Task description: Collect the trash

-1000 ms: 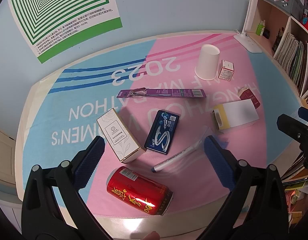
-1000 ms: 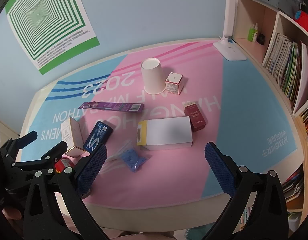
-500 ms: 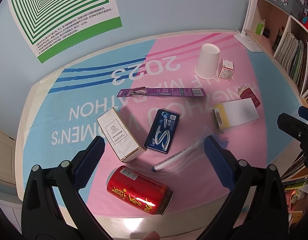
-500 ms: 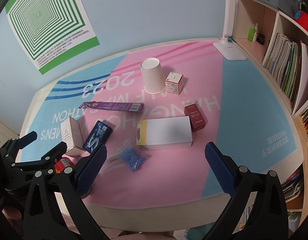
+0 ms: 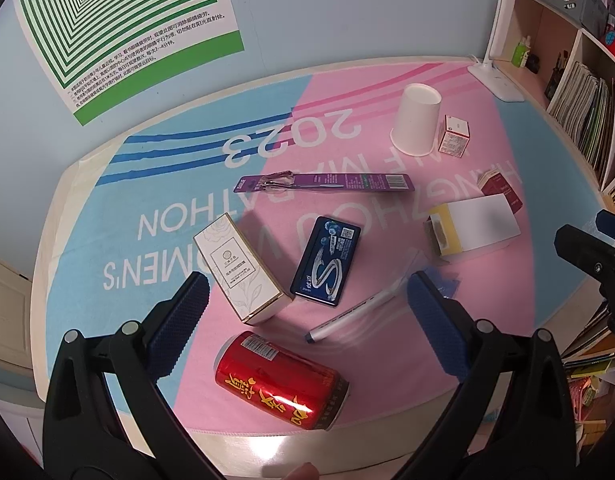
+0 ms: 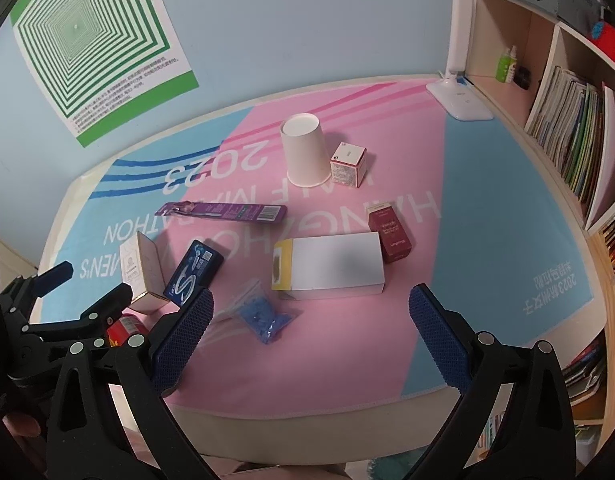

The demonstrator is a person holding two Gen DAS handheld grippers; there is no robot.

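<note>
Desk (image 6: 507, 216) against a blue wall, shelving along its right edge. Trash clusters centre and left: red can (image 5: 281, 382) lies at the near edge, white box (image 6: 331, 262) mid-desk. The right side lies bare. Left gripper (image 5: 303, 320) and right gripper (image 6: 311, 320) hover, jaws wide, holding nothing.

A pink-and-blue marathon mat (image 6: 487, 208) covers the desk (image 5: 71, 176). A green poster (image 6: 95, 48) hangs far left; lamp base (image 6: 459, 100) and bookshelf (image 6: 567, 128) stand right.
</note>
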